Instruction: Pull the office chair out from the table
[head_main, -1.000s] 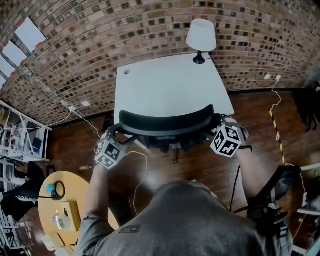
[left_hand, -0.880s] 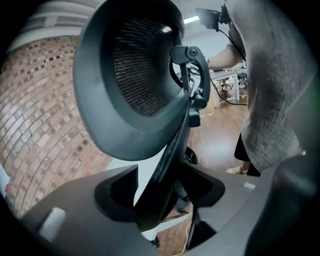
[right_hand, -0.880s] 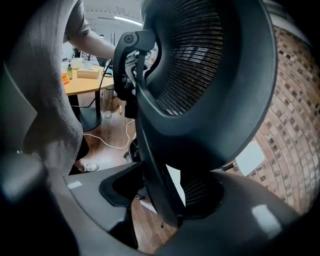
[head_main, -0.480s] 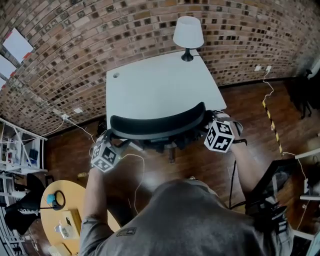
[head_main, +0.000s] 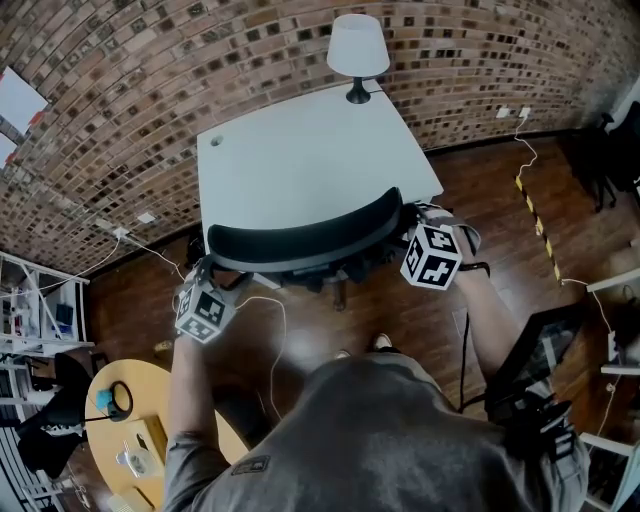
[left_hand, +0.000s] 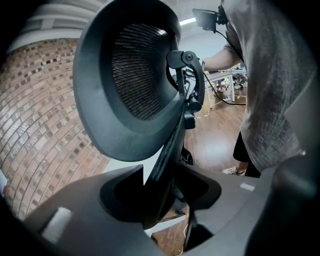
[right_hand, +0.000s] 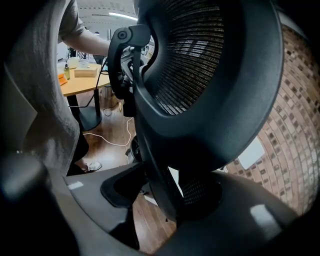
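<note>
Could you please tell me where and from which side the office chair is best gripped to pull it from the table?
Take the backrest by its two side edges, coming from behind, away from the table. It stands against the table's near edge, so probably only its rear is free; its rim looks thin enough for jaws, and holding both ends should keep it straight.

Overhead; two close-ups flanking shared chair (head_main: 300, 240)

Office chair (head_main: 300, 240): black, mesh back in a curved frame, upright, standing close against the table's near edge.
Table (head_main: 310, 150): white, rectangular top, level.
</note>
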